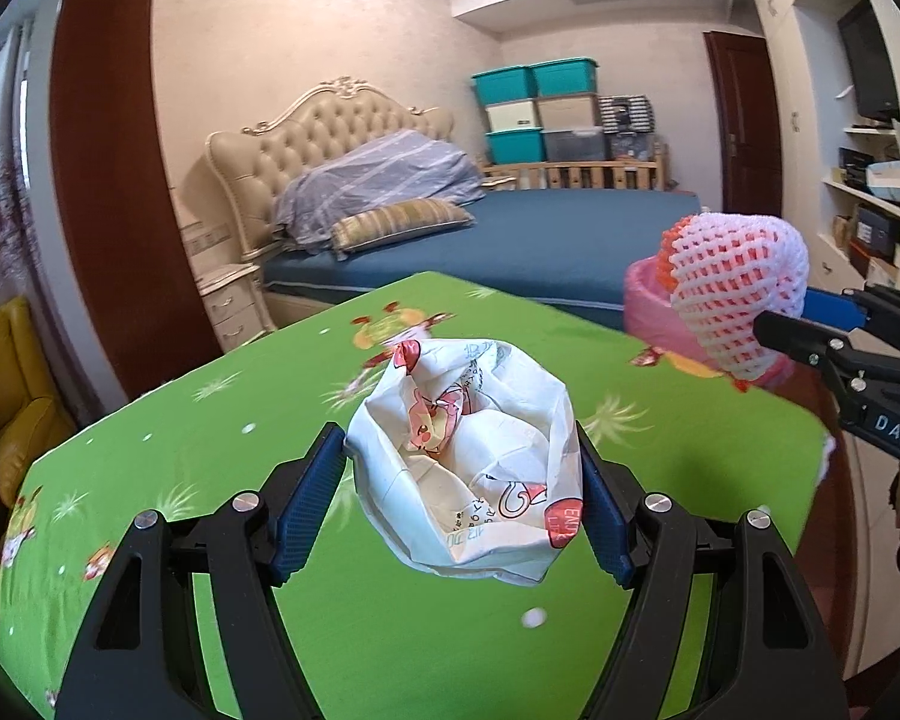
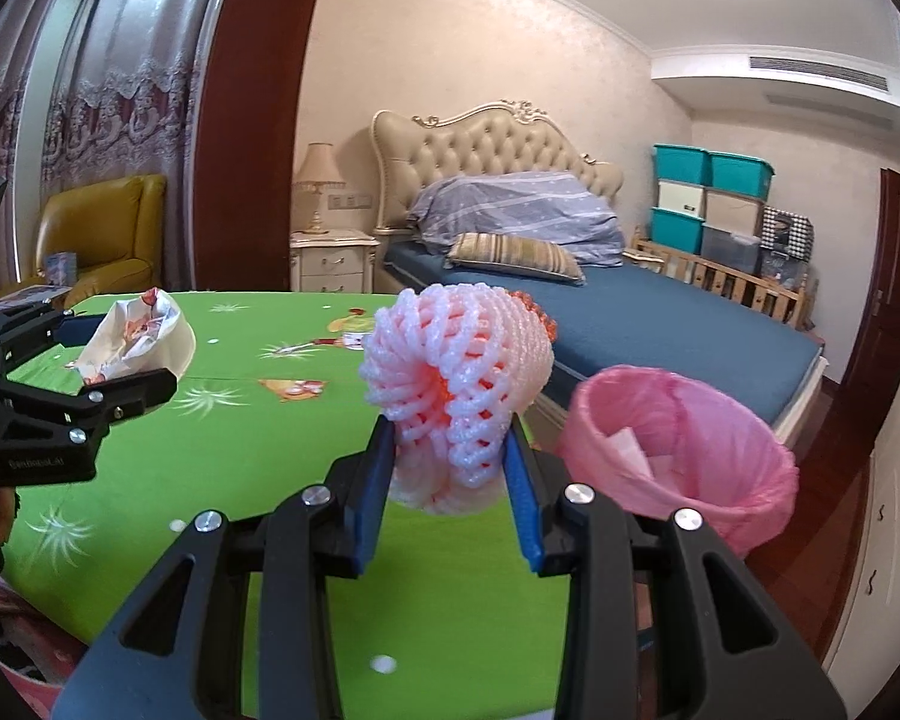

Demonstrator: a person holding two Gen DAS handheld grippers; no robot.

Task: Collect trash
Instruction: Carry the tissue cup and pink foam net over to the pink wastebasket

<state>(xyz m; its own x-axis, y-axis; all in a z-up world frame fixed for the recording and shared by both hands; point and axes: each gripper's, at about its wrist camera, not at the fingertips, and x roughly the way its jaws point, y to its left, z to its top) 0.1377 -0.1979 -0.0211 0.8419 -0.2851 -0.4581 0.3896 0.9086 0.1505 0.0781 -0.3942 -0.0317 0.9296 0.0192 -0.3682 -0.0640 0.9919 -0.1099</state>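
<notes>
Left tool: we see our left tool (image 1: 462, 468) pinching a crumpled white paper wrapper (image 1: 471, 462) printed with pink cartoon figures and grey text, its blue pads pressed against both sides.
Wrapper: it is bunched into an open bowl shape, creased all over, held above the green cartoon-print worktop (image 1: 210, 438); in the right wrist view it sits at far left (image 2: 135, 342).
Right tool: our right tool (image 2: 450, 450) is closed on a white-and-pink foam fruit net (image 2: 456, 384), a woven mesh sleeve curled into a rounded lump with an orange edge.
Net position: it hangs over the worktop's right edge, just beside the pink-lined round waste bin (image 2: 744, 492).
Bin: pale scraps lie inside it.
Count: we count two tools, two pieces of trash, one bin.
</notes>
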